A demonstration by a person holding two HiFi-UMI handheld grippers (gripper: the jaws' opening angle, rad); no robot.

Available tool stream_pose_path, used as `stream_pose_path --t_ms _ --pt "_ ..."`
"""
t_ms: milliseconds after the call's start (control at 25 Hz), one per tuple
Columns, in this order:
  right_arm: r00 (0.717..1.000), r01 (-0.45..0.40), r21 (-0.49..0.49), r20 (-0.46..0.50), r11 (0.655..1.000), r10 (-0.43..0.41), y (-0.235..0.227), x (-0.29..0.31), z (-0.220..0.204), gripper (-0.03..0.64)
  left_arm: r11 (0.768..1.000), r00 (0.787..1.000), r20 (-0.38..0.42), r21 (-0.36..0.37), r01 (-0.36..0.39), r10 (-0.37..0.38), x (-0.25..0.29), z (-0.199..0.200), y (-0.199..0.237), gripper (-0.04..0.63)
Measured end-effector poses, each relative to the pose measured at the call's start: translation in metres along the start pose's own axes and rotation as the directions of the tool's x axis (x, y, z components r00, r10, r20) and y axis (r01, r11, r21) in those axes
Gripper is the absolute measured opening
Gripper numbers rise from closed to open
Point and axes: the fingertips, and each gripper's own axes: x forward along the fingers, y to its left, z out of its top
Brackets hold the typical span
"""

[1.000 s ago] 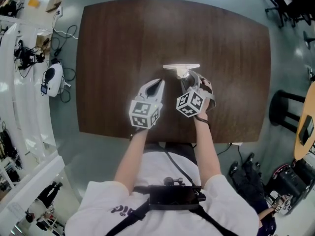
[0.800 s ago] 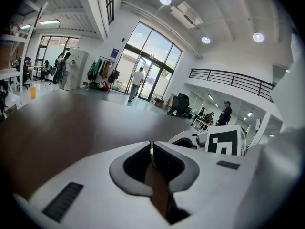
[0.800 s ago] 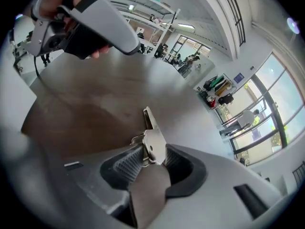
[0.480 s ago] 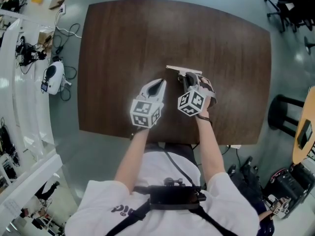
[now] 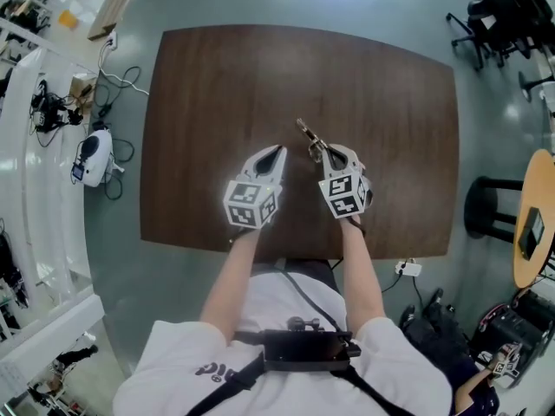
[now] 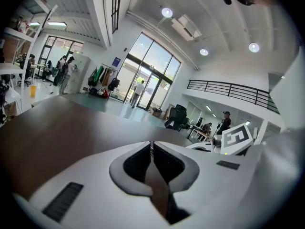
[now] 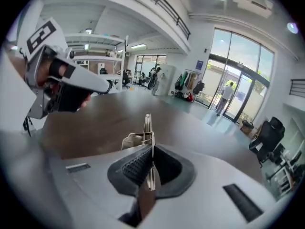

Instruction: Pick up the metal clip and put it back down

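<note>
A metal clip (image 5: pixel 309 137) with a thin flat bar hangs above the dark wooden table (image 5: pixel 217 76), tilted, with my right gripper (image 5: pixel 323 152) shut on it. Its jaws have just been closing on the clip. In the right gripper view the clip (image 7: pixel 147 128) stands edge-on, sticking up from between the pads. My left gripper (image 5: pixel 277 151) is beside it on the left, over the table's near middle. In the left gripper view the left gripper (image 6: pixel 152 149) is shut with nothing between its pads.
A white device (image 5: pixel 91 154) and cables lie on the floor left of the table. A black stool (image 5: pixel 490 211) and a round wooden table (image 5: pixel 533 224) stand at the right. Office chairs (image 5: pixel 494 11) are at the far right.
The clip lay flat on the table before the open right gripper. The right jaws closed on it and lifted it off the table, tilting it. The left gripper rose a little.
</note>
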Motion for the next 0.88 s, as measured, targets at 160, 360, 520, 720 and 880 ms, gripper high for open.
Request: stream_pose_path --t_ms 160,360,520,720,880 --pt "0.994 0.031 0.127 0.105 0.991 -0.044 0.003 -0.041 0.023 0.015 1.000 0.999 0.045 0.012 0.021 -0.022 -0.018 0.016 -0.012 0.025" --pt "0.951 0.056 0.274 0.279 0.960 -0.135 0.002 -0.100 0.066 0.015 0.995 0.992 0.111 0.088 0.054 -0.064 -0.047 0.046 -0.038 0.025" --pt "0.900 0.065 0.313 0.393 0.948 -0.191 0.003 -0.146 0.102 0.015 0.987 0.982 0.169 0.147 0.063 -0.088 -0.075 0.075 -0.059 0.025" --pt "0.825 0.071 0.317 0.514 0.946 -0.235 0.005 -0.200 0.147 0.015 0.975 0.964 0.238 0.213 0.062 -0.114 -0.109 0.108 -0.082 0.025" --pt "0.763 0.084 0.313 0.591 0.946 -0.263 0.005 -0.245 0.176 0.015 0.966 0.946 0.299 0.255 0.049 -0.128 -0.135 0.136 -0.101 0.025"
